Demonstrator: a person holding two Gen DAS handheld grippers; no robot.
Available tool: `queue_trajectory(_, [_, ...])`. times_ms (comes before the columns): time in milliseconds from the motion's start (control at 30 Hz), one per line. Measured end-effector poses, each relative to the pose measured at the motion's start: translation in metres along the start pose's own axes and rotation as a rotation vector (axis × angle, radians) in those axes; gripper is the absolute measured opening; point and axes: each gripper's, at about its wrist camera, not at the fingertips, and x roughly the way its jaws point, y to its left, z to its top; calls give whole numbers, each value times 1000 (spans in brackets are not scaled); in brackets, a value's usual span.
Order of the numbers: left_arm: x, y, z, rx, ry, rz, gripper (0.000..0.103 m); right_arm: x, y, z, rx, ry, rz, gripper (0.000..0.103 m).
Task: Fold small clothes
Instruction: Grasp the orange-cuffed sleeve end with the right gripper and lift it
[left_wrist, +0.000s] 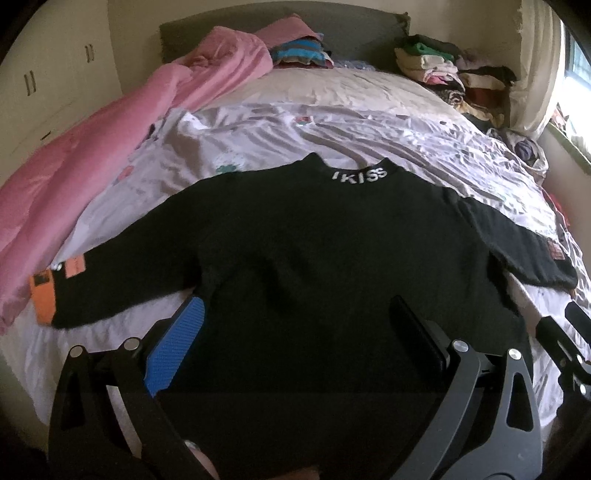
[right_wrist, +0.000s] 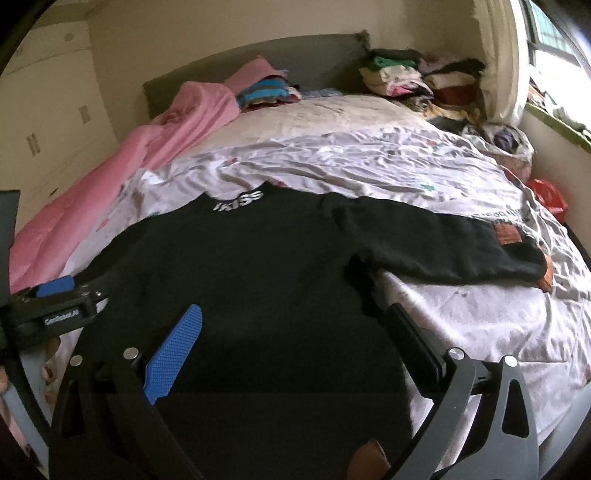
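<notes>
A black sweater (left_wrist: 314, 243) with "KISS" in white on the collar lies flat, back up, on the bed, both sleeves spread out. Its left cuff has orange patches (left_wrist: 44, 295). My left gripper (left_wrist: 295, 314) is open and empty, its fingers low over the sweater's hem on the left side. My right gripper (right_wrist: 295, 321) is open and empty over the hem on the right side of the sweater (right_wrist: 258, 266), near the right armpit. The right sleeve (right_wrist: 461, 240) runs off to the right. Each gripper shows at the edge of the other's view.
The bed has a crumpled pale printed sheet (left_wrist: 332, 125). A pink quilt (left_wrist: 92, 158) lies along the left side. Piles of folded clothes (left_wrist: 443, 70) sit at the head on the right. Wardrobe doors (left_wrist: 44, 74) stand left, a window (right_wrist: 554, 44) right.
</notes>
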Motion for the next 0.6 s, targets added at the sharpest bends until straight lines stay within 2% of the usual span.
queue_trajectory(233, [20, -18, 33, 14, 4, -21, 94, 21, -37, 21, 79, 11, -50, 99])
queue_trajectory(600, [59, -45, 64, 69, 27, -26, 94, 44, -141, 41, 308, 0, -200, 99])
